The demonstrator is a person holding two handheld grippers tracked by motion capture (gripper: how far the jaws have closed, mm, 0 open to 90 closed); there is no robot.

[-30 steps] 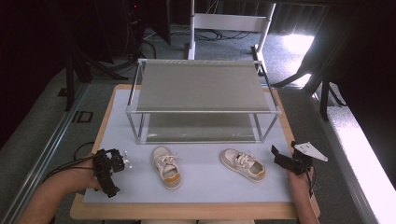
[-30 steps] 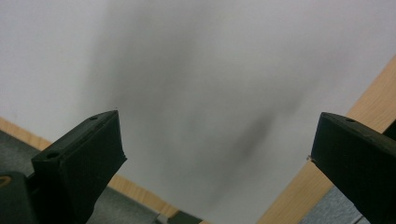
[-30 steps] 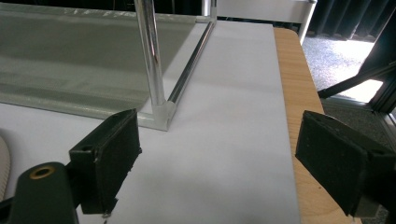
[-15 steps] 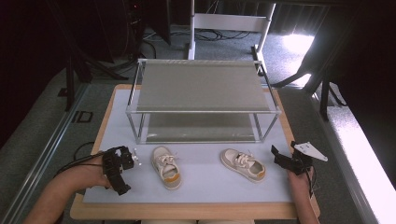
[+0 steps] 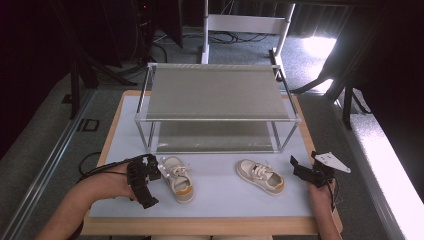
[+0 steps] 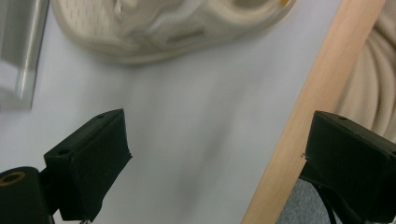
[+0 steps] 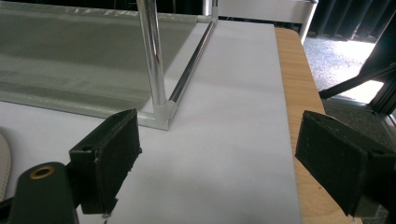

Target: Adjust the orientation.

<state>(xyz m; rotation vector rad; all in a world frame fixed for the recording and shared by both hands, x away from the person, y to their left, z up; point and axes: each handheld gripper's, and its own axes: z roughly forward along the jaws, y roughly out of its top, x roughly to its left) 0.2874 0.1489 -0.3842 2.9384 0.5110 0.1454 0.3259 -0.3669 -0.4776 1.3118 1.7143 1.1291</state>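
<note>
Two small beige shoes lie on the white mat in front of a metal two-shelf rack. The left shoe has an orange heel patch, and its sole side shows at the top of the left gripper view as the left shoe. My left gripper sits just left of it, open and holding nothing; the left gripper has bare mat between its jaws. The right shoe lies left of my right gripper, apart from it. That right gripper is open and faces the rack's front right leg.
The table's wooden edge runs close by the left gripper's right jaw. The wooden edge also borders the mat on the right side. Both rack shelves look bare. Dark floor, cables and stands surround the table.
My left gripper has moved right along the mat, closing in on the left shoe. The right gripper and both shoes have stayed put.
</note>
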